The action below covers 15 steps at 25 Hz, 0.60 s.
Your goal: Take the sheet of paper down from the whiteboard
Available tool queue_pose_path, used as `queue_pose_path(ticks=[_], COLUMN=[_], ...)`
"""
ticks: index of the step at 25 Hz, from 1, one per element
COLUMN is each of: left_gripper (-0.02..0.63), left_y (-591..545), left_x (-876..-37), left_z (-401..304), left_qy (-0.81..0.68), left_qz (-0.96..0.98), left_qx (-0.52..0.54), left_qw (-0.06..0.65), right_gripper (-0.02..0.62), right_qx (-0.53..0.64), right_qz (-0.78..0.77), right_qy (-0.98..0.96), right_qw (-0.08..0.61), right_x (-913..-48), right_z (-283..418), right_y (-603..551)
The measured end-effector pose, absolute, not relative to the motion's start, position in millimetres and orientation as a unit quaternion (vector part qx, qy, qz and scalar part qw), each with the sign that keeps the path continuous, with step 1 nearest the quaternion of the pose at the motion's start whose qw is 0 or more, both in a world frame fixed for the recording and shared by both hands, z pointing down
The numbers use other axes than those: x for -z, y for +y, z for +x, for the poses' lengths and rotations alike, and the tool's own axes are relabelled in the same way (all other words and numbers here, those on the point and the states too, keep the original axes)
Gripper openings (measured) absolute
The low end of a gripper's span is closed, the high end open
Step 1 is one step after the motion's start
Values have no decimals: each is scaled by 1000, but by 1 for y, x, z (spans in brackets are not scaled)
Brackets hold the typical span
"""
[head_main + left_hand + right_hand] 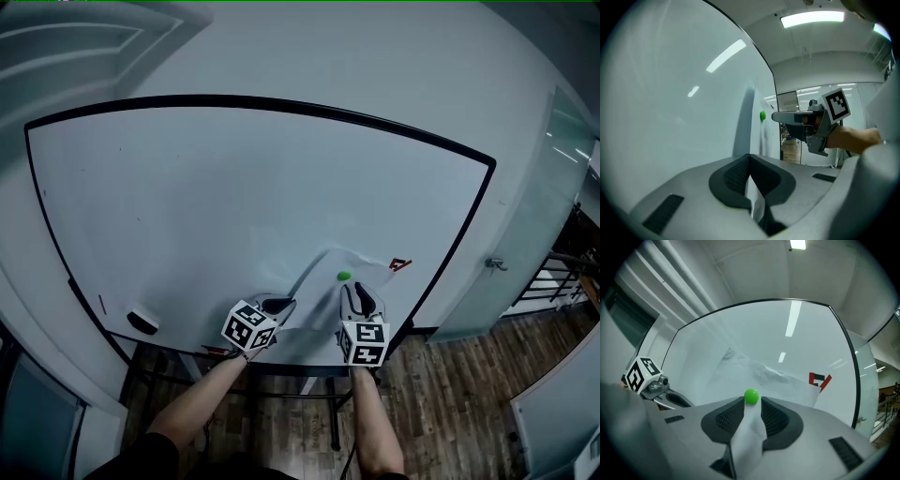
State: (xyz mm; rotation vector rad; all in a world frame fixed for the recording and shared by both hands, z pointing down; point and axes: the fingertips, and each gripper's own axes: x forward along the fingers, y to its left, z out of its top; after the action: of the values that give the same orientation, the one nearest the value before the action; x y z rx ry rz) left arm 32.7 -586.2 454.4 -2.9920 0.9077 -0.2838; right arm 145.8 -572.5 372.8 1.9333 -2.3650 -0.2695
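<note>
A white sheet of paper (323,281) hangs on the whiteboard (187,187), pinned by a small green magnet (344,277). My left gripper (281,305) is shut on the sheet's lower left edge, and the paper shows pinched between its pads (750,159). My right gripper (359,292) points at the board just below the magnet. Its jaws stand apart, with a loose fold of the sheet (747,437) lying in the gap. The green magnet (751,396) sits on the board just beyond that gripper's tips (751,405), apart from them in the left gripper view (762,115).
A red and black mark (400,264) is on the board right of the sheet. A black eraser (142,321) rests at the board's lower left edge. A glass partition with a handle (496,263) stands to the right, above a wooden floor (469,375).
</note>
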Motion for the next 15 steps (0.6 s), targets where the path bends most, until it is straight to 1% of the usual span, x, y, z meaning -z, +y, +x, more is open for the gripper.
queue_pose_path(ticks=[1,2,15], left_gripper=[21,21,21], left_y=[-587,-587,-586], left_x=[-454,-453,-454], left_z=[32,32,30], left_qy=[288,286,268], left_qz=[-954,-954,-960], left_qx=[89,88,81], left_qw=[2,2,2], right_gripper=[114,117,120], right_qx=[89,91,113], right_qz=[630,632,664], right_qy=[-770,-769,-737], right_qw=[40,43,60], right_x=[-371,-371,-367], right_z=[144,142,133], right_y=[-576,-579,-600])
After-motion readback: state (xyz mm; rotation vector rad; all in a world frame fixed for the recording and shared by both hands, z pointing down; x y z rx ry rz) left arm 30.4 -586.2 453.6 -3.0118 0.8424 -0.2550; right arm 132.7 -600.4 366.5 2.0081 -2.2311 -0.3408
